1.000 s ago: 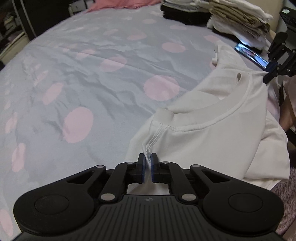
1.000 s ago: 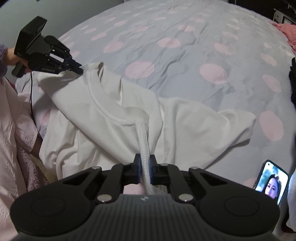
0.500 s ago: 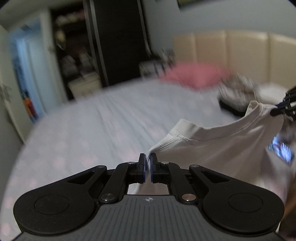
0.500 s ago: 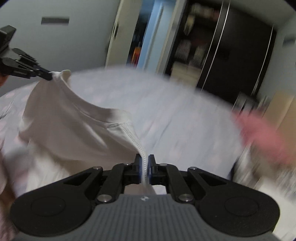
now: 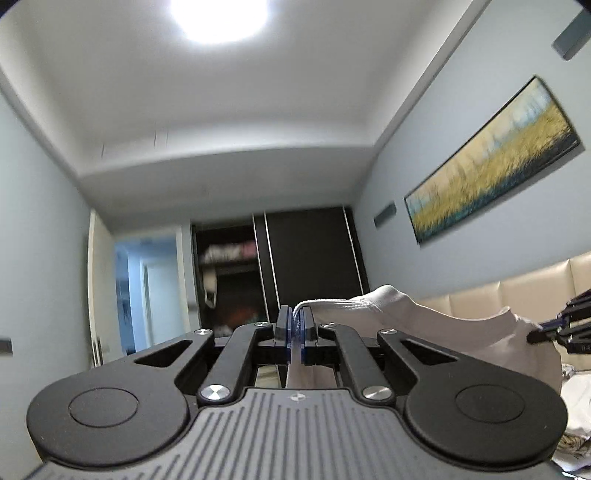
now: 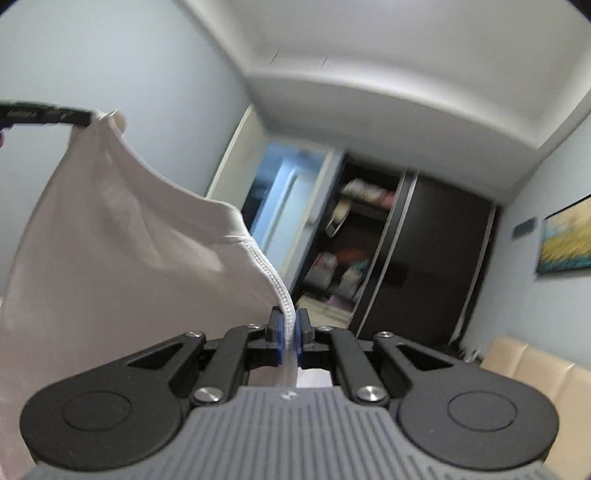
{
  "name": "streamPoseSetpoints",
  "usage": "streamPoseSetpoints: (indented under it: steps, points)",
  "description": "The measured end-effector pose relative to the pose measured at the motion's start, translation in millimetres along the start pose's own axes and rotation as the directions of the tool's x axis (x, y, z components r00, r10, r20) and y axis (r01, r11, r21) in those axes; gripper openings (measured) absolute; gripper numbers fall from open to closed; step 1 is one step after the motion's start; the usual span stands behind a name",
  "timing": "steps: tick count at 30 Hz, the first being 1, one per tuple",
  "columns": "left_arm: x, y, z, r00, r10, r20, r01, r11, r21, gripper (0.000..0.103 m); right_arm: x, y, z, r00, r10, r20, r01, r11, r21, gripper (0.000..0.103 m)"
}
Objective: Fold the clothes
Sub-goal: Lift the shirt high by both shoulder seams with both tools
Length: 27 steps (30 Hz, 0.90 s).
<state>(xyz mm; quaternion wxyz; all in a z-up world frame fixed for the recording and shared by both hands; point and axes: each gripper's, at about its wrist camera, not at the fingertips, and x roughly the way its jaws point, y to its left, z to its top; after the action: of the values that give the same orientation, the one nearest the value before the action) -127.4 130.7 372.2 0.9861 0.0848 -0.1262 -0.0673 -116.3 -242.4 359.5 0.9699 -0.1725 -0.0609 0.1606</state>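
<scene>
Left wrist view: your left claw (image 5: pixel 294 325) pinches the shirt (image 5: pixel 424 328) seam; your right claw (image 6: pixel 289 328) clamps the other seam. The shirt hangs between them, aloft, open room ahead toward the wardrobe (image 6: pixel 417 266), clothes on its shelves.

My left view is lit by one ceiling lamp (image 5: pixel 218 18) at 12 o'clock, blown out to pure white, with glare spreading over the ceiling. The walls fall off to dim grey-blue. The doorway (image 6: pixel 280 199) glows cool blue in both views. The wardrobe (image 5: pixel 310 258) is dark and soft. The painting (image 5: pixel 491 155) at 2 o'clock is smeared by blur. Fisheye bends the wall lines at the edges. My right view is blurrier overall, with black corners.
</scene>
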Motion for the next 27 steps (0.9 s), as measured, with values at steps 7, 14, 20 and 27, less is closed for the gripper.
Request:
streamPoseSetpoints:
  steps: [7, 14, 20, 27]
  points:
    - [-9.6, -52.1, 12.4, 0.998, -0.054, 0.032, 0.051, 0.996, 0.067, 0.002, -60.5, -25.1, 49.9, 0.955, -0.224, 0.194, 0.222, 0.975, 0.033, 0.007]
    - [-43.3, -48.1, 47.4, 0.979, 0.077, 0.187, -0.090, 0.994, 0.063, 0.002, -93.0, -3.4, 72.4, 0.936, -0.179, 0.304, 0.202, 0.978, -0.046, 0.007]
    - [-56.9, -75.2, 68.9, 0.967, 0.028, 0.253, -0.071, 0.985, 0.160, 0.002, -115.4, -11.4, 82.4, 0.918, -0.212, 0.336, 0.234, 0.972, -0.026, 0.007]
    - [-54.2, -83.8, 64.8, 0.966, 0.036, 0.256, -0.088, 0.976, 0.197, 0.002, -125.1, -2.3, 83.5, 0.902, -0.218, 0.372, 0.248, 0.968, -0.035, 0.007]
